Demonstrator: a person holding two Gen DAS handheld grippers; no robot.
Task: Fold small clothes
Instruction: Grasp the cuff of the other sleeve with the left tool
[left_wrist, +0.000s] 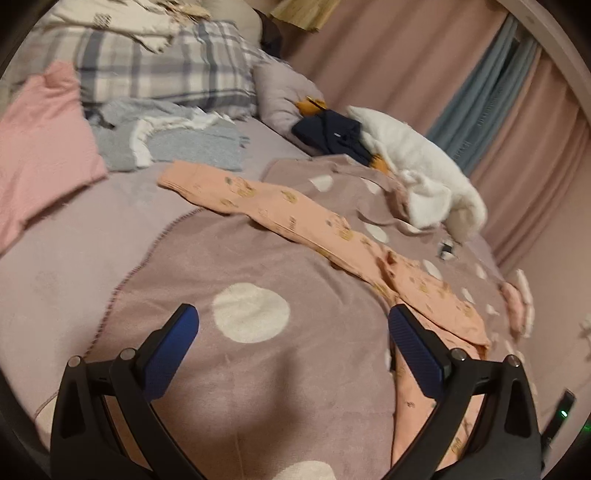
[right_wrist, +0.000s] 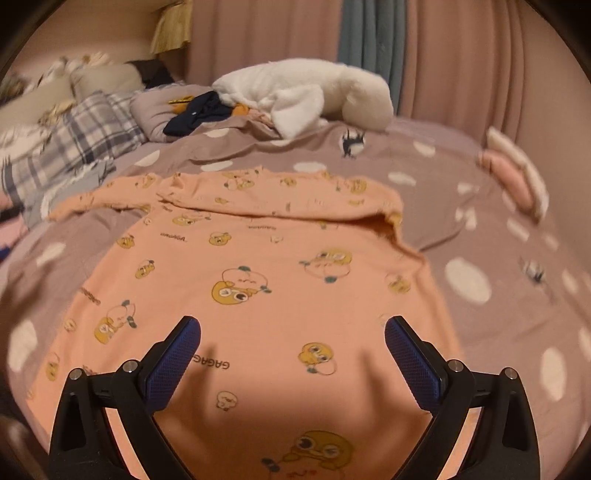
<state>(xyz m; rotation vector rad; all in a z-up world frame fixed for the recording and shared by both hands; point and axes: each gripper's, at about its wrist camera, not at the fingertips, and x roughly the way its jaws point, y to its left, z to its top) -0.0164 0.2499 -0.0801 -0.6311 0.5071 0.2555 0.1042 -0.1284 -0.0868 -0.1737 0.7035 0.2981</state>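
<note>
An orange small shirt (right_wrist: 258, 266) printed with yellow cartoon figures lies spread on the mauve dotted blanket (right_wrist: 480, 229). Its far part is folded over and one sleeve (right_wrist: 92, 203) stretches to the left. My right gripper (right_wrist: 293, 330) hovers open over the shirt's near half with nothing between its blue pads. In the left wrist view the same shirt (left_wrist: 295, 218) runs as a long strip from the centre to the right. My left gripper (left_wrist: 293, 317) stands open above the bare blanket (left_wrist: 240, 387) just left of the shirt; its right finger (left_wrist: 413, 350) overlaps the cloth's edge.
A white plush toy (right_wrist: 306, 92) and dark clothes (right_wrist: 192, 114) lie at the far side. Plaid pillows (left_wrist: 159, 70), a grey garment (left_wrist: 173, 136) and a pink cloth (left_wrist: 40, 147) sit at the left. Pink curtains (right_wrist: 480, 59) hang behind the bed. A folded pink item (right_wrist: 513, 177) rests at right.
</note>
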